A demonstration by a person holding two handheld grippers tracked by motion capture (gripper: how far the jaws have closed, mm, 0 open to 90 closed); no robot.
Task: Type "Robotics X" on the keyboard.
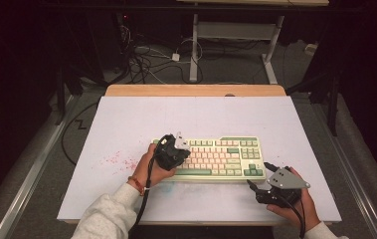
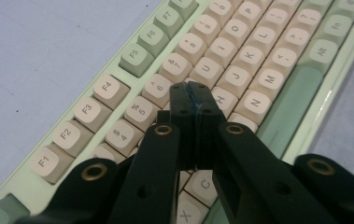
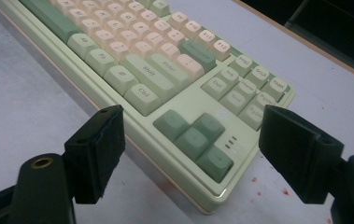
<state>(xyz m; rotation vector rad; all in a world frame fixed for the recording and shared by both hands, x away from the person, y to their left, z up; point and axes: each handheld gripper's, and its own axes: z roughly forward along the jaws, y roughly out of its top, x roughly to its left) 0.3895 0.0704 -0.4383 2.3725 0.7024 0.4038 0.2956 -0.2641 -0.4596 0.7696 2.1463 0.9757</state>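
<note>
Broadly, the white tabletop (image 1: 126, 119) spreads across the middle of the high view, and the keyboard (image 1: 221, 157) lies flat just right of centre in the lower half of that frame. It looks like a rigid plastic slab of some weight, unlikely to flex, with smooth sides that could slip under a light pinch; the raised rim at a short end or a corner seems the safest place to grip, since the keys (image 2: 233, 79) are loose caps that would give or pop off if squeezed. The left tongs (image 2: 194, 100) are pressed together with nothing between them, tip poised over the letter rows at the centre of the left gripper view. The right tongs (image 3: 191, 156) stand spread wide at the bottom of their view, facing the keyboard's near corner by the arrow keys (image 3: 195, 137) without touching it.
</note>
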